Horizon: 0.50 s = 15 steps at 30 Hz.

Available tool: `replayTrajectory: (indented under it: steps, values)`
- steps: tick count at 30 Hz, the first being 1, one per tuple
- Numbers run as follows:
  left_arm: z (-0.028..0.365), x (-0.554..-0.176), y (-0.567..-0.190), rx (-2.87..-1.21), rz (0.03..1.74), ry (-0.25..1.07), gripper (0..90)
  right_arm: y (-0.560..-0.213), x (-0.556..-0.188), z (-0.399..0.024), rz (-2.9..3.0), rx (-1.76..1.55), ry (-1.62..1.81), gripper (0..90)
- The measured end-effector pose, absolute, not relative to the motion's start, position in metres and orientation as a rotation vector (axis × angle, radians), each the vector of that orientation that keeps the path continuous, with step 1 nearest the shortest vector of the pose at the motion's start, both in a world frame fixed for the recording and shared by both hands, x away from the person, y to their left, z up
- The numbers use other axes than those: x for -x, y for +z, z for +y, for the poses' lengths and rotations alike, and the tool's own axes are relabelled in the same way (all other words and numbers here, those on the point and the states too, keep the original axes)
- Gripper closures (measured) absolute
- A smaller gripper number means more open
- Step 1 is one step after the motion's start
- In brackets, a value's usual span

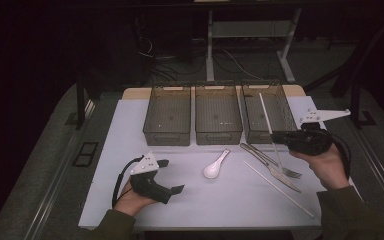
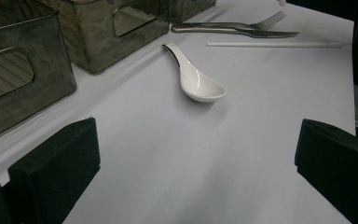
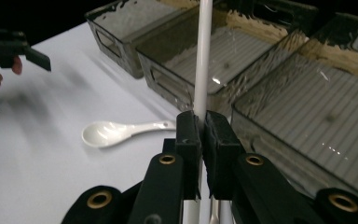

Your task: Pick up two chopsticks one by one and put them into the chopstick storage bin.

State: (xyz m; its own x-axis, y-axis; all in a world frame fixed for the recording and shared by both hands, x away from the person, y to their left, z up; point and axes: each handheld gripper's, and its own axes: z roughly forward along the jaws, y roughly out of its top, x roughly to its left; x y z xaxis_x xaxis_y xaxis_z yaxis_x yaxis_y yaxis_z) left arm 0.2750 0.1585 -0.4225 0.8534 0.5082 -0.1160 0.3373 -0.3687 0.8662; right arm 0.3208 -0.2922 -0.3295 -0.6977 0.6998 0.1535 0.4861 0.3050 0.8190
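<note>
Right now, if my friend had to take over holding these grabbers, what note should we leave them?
Right gripper: jaws shut on a white chopstick, held up in front of the right bin.
Left gripper: jaws open, nothing between them, low over the white table.
On the table: a second white chopstick, white soup spoon, fork, knife.
Three grey bins in a row at the back; the left and middle bins look empty.
Done: one chopstick lifted.
Left: probably drop it in a bin, then sort the rest.
</note>
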Motion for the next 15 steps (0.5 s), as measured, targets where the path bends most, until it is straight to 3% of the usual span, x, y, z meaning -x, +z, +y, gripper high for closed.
replayTrajectory:
  steps: [15]
  values:
    - [0.156, -0.273, -0.422, -1.994, 0.616, 0.213, 0.0, -0.31, -0.358, -0.251, 2.363, -1.06, 1.364, 84.7]
